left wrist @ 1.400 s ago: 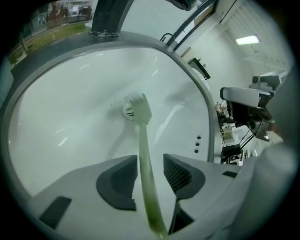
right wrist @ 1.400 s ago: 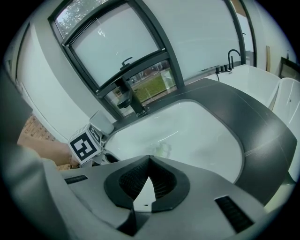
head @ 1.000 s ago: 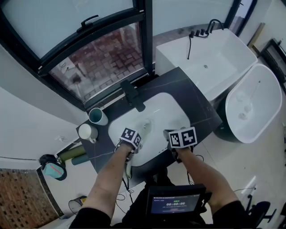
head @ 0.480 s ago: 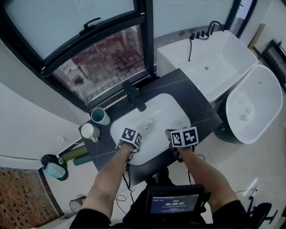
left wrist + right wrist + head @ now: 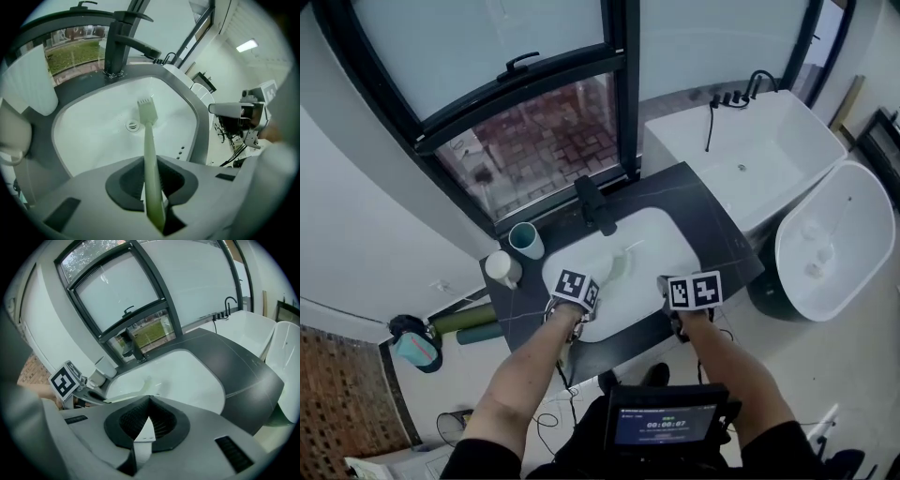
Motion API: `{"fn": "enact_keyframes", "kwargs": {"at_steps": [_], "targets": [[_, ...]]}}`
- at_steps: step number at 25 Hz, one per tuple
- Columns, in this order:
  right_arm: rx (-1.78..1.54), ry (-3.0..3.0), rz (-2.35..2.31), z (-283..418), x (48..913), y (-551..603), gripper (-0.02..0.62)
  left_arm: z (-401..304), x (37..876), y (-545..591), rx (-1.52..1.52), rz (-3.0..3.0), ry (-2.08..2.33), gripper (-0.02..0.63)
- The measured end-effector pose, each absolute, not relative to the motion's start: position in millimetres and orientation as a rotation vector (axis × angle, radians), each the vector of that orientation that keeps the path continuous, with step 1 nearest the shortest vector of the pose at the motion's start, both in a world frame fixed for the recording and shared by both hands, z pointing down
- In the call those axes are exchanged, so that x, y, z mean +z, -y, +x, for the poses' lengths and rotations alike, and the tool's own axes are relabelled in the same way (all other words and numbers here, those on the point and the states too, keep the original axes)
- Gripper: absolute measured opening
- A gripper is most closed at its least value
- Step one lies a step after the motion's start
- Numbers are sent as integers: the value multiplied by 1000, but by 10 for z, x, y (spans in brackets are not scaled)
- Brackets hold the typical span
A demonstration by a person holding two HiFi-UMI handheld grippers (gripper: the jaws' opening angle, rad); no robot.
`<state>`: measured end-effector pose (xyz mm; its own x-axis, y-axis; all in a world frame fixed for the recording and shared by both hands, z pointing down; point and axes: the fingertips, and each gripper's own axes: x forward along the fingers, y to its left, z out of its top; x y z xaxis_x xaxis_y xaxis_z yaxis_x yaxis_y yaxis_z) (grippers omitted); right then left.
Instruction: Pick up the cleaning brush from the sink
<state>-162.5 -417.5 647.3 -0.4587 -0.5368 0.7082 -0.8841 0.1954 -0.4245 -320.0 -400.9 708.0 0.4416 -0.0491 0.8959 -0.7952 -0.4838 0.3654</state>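
The pale green cleaning brush (image 5: pixel 617 267) hangs above the white sink basin (image 5: pixel 661 225), bristle head toward the black faucet (image 5: pixel 594 204). My left gripper (image 5: pixel 600 283) is shut on its handle. In the left gripper view the handle (image 5: pixel 149 150) runs out between the dark pads, and the head (image 5: pixel 146 110) floats over the drain (image 5: pixel 133 125). My right gripper (image 5: pixel 668 284) hovers over the basin's near right rim, apart from the brush. In its own view the right gripper (image 5: pixel 147 420) has its jaws together with nothing between them, and the brush (image 5: pixel 140 387) shows at the left.
A teal cup (image 5: pixel 526 240) and a white cup (image 5: pixel 502 268) stand on the dark counter (image 5: pixel 712 220) left of the faucet. A white bathtub (image 5: pixel 759 141) and an oval tub (image 5: pixel 830 244) lie to the right. A large window (image 5: pixel 534 131) is behind the sink.
My left gripper has risen with the brush, lifting it off the basin floor. The right gripper has also come up a little.
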Motion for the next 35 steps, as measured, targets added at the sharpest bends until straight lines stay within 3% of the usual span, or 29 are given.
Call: {"fn": "enact_keyframes", "kwargs": {"at_steps": [5,15,27,35], "targets": [[1125,2148,1249,-1382,6264,3918,-26,-2934,6726,3602,1058,1862,794,55],[947,2241,965,-228,5958,2936,-26,-1594,5878,2416,771,1841,1079,55],[844,2303,946,358,5938,1251,-26,-895,5705,753,562,1908,1368,57],[780,2366,834,1246,5643,1124,-26,37,5117,579,362,1914,1639,57]]}}
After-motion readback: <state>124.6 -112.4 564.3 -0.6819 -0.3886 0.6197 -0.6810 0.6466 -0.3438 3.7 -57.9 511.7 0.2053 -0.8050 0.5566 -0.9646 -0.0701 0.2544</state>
